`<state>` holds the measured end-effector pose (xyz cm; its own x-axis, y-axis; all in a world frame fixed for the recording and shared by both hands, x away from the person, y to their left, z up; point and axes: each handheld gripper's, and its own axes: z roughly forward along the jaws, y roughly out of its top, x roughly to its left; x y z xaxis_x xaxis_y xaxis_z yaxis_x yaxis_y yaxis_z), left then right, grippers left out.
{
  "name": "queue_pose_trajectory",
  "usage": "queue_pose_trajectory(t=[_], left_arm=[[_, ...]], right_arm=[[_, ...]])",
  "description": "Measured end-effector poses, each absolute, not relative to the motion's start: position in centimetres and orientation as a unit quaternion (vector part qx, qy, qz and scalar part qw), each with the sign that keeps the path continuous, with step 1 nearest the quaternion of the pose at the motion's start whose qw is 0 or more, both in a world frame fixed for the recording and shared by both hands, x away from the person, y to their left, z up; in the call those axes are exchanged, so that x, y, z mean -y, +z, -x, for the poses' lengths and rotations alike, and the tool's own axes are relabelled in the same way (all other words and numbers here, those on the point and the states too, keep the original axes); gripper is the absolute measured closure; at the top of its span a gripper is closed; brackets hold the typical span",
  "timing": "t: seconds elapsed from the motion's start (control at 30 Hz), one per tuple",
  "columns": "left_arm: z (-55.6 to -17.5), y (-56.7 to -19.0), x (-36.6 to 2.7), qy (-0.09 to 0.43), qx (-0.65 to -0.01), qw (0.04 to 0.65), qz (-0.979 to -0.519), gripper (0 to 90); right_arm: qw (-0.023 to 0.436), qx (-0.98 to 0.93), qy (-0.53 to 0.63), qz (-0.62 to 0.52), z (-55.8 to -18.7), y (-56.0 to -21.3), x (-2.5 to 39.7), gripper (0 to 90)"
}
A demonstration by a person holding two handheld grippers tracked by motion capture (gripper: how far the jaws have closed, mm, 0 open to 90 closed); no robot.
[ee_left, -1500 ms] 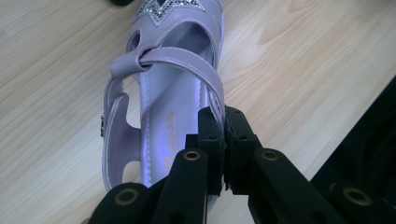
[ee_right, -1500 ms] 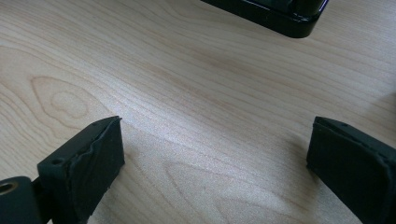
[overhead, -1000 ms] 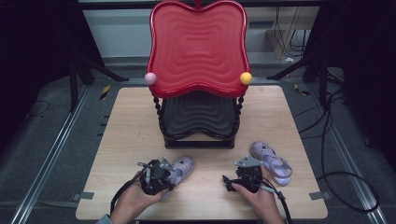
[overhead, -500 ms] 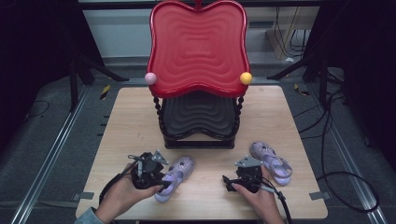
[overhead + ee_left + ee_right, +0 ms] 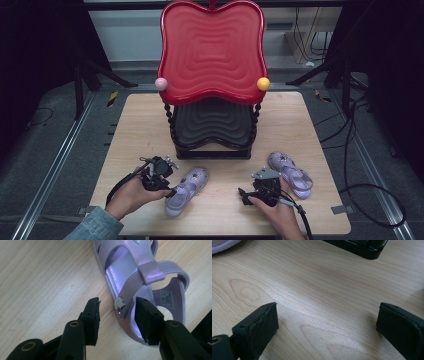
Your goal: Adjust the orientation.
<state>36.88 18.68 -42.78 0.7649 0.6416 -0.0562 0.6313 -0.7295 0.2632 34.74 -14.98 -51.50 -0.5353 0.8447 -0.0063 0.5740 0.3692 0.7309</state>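
The left gripper [image 5: 172,191] has moved since a second ago: then it lay over the near sandal, half a second ago it was drawn back toward the left, and now it stands at the sandal's heel end again; in the left gripper view its jaws are partly open and straddle the side wall of the lilac sandal [image 5: 140,290], one jaw outside on the wood, the other inside over the insole, with the small silver charm [image 5: 119,305] between them; they do not press yet, so nothing is held. This sandal lies on the wooden table [image 5: 130,120] in front of the two-tier stand [image 5: 212,120], toe pointing toward the stand; the second sandal [image 5: 291,173] lies to the right, just beside the right gripper [image 5: 245,195]. The right gripper has not shifted; its jaws are wide open over bare wood and hold nothing. I judge that the approach is finished and the closing on the sandal wall is the next step; the grip looks narrow, so the sandal may tilt when lifted.
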Motion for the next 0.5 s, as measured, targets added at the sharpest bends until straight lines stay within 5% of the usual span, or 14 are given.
queue_pose_trajectory(t=[0.5], left_arm=[[-37.59, -43.53, -17.76, -0.012, -0.324, 0.083, -0.942, 67.5]], right_arm=[[0.195, -0.804, 0.348, -0.441, -34.74, -51.49, 14.98, 4.2]])
